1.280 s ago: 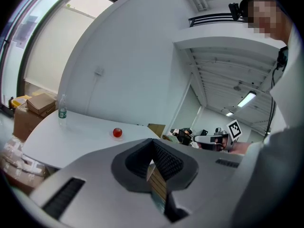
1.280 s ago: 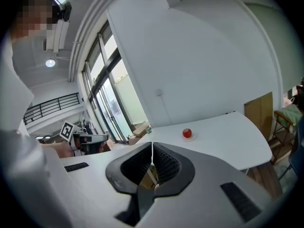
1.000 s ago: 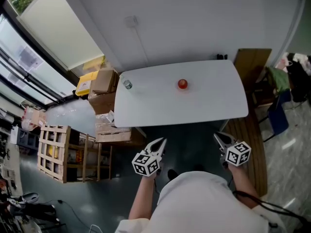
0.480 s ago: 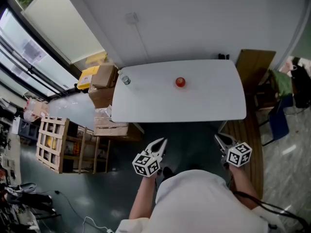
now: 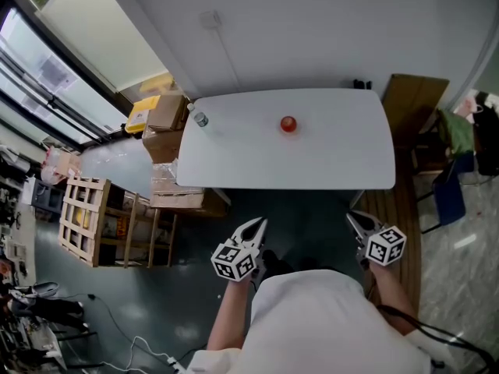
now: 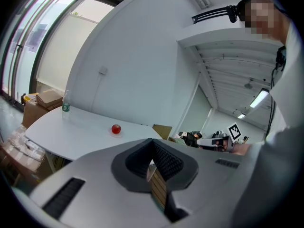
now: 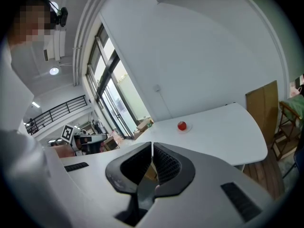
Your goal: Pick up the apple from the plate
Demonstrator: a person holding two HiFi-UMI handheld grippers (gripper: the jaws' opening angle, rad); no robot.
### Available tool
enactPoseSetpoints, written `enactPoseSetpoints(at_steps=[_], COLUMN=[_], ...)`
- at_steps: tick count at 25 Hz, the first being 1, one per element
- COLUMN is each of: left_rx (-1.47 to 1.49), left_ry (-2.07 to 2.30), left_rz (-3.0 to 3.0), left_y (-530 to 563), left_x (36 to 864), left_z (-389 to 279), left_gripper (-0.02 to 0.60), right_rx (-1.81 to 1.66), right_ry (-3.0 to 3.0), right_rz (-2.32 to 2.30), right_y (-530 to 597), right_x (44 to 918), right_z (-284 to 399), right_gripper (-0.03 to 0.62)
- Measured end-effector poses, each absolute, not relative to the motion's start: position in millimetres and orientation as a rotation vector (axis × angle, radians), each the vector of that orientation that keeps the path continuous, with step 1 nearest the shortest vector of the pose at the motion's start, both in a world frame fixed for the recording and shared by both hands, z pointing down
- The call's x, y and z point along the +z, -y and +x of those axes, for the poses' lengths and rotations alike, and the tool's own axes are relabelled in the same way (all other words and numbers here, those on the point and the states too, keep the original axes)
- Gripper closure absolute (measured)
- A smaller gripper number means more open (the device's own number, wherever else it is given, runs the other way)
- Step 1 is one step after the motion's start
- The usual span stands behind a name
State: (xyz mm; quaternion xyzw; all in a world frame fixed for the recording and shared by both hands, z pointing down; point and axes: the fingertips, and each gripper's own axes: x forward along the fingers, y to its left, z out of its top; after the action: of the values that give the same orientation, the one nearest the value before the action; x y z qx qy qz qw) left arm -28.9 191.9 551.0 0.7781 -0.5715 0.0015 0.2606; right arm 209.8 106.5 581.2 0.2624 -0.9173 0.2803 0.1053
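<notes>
A red apple [image 5: 288, 123] sits on a small pale plate [image 5: 288, 129] near the far middle of the white table [image 5: 327, 162]. It also shows as the apple [image 6: 116, 129] in the left gripper view and the apple [image 7: 182, 125] in the right gripper view, far ahead of the jaws. My left gripper [image 5: 258, 224] and right gripper [image 5: 352, 218] hang shut and empty in front of the table's near edge, well short of the apple. In each gripper view the jaws meet with nothing between them: left gripper [image 6: 152, 161], right gripper [image 7: 152, 159].
A small bottle [image 5: 201, 119] stands at the table's far left corner. Cardboard boxes [image 5: 165, 114] and a wooden crate [image 5: 86, 231] crowd the floor to the left. A wooden board [image 5: 413, 100] and a chair [image 5: 448, 189] stand to the right.
The view has shifted a little toward the table: the table and apple sit slightly higher in the frame. Both grippers keep their places low in the head view, still shut.
</notes>
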Motion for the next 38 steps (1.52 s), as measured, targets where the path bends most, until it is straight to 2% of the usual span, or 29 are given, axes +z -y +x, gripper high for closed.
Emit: enactPoseSetpoints(at_steps=[15, 38], left_rx=[0.014, 0.086], left_ry=[1.541, 1.332], left_rz=[2.123, 2.218], left_y=[-172, -37], left_x=[554, 564], left_z=[-47, -123], left_gripper=[0.580, 0.580], right_rx=[0.838, 0.874], right_ry=[2.696, 2.608], right_rz=[0.800, 1.004], right_y=[-95, -3], right_x=[589, 588], right_z=[194, 119], right_gripper=[0.557, 0.557])
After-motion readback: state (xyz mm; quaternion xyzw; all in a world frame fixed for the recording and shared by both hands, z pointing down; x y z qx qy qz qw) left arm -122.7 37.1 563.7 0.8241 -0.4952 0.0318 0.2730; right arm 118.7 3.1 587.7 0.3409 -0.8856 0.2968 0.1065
